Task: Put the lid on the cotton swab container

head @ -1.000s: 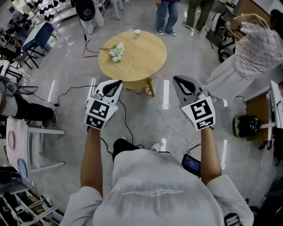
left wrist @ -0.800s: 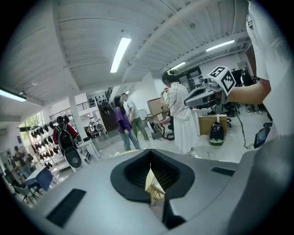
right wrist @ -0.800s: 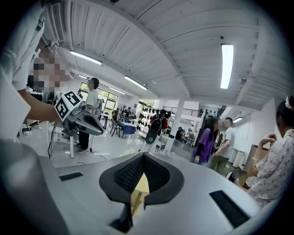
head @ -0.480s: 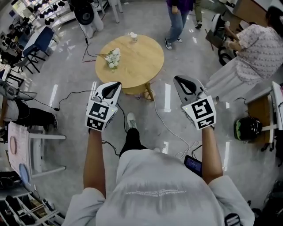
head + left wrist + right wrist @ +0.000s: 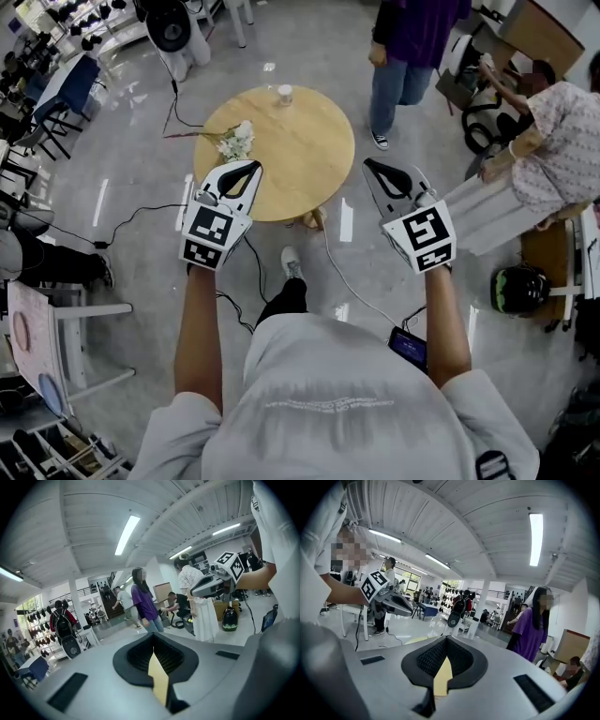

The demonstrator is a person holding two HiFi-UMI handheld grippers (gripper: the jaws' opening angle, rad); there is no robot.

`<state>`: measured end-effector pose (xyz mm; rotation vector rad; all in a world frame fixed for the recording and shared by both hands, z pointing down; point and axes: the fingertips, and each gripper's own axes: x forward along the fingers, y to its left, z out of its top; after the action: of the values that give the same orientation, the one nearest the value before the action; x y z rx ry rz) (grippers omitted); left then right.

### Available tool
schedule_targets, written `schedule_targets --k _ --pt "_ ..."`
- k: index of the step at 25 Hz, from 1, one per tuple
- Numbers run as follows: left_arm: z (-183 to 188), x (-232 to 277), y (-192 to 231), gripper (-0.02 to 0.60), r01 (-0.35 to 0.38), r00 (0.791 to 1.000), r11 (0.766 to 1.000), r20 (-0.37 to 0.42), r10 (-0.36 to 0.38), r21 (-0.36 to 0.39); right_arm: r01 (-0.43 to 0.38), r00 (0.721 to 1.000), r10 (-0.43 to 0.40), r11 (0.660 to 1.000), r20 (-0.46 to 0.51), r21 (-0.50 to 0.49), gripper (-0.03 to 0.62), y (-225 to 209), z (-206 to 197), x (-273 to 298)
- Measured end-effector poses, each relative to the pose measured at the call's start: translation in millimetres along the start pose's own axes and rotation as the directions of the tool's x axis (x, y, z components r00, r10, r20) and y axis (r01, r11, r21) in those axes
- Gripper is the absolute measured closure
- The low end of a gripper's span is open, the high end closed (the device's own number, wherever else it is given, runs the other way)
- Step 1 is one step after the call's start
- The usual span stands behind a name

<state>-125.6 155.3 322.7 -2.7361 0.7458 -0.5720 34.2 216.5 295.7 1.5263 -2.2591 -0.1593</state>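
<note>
1. My left tongs (image 5: 242,174) are closed tight with nothing in them; the left gripper view shows the two sides meeting along one seam, which fits having nothing to carry yet
2. My right tongs (image 5: 382,173) look the same in the right gripper view, pressed together and empty, with only the room beyond them
3. I hold both pairs out in front of me, well apart and pointing toward the top of the frame; I take this for a carrying posture, not a reach
4. The round wooden surface (image 5: 291,159) sits in the upper centre of the head view, beyond both tongs, and neither pair touches it
5. A small pale container (image 5: 284,94) stands near that surface's far edge, top centre; I take it for the cotton swab container, but it is too small to tell whether a lid is on it or beside it
6. A bunch of white flowers (image 5: 235,141) lies toward the surface's left side, apart from the container, so it should not hinder a reach
7. A white cable (image 5: 349,279) trails over the floor below the surface, so I judge footing needs care
8. The task looks unstarted: I must get close and open the tongs first
</note>
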Motion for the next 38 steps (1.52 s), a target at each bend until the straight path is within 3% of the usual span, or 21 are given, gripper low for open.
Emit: schedule_targets --k 9,19,31,38 --pt "-26 66 125 0.563 0.004 1.000 0.999 -0.008 -0.005 -0.047 0.019 1.000 -0.019 1.000 -0.025 -0.008 0.568 -50 30 123" --pt "-52 135 208 0.563 0.037 0.999 0.995 -0.014 -0.039 -0.088 0.048 0.996 -0.047 0.999 -0.070 0.023 0.568 -101 28 220" --pt "-102 193 255 0.563 0.015 0.998 0.982 -0.062 -0.028 -0.190 0.041 0.988 -0.033 0.998 -0.153 0.048 0.567 -133 -5 276" --pt "-132 228 258 0.563 -0.002 0.993 0.953 -0.110 -0.033 -0.304 0.015 0.984 -0.002 0.997 -0.178 0.071 0.568 -158 -28 300"
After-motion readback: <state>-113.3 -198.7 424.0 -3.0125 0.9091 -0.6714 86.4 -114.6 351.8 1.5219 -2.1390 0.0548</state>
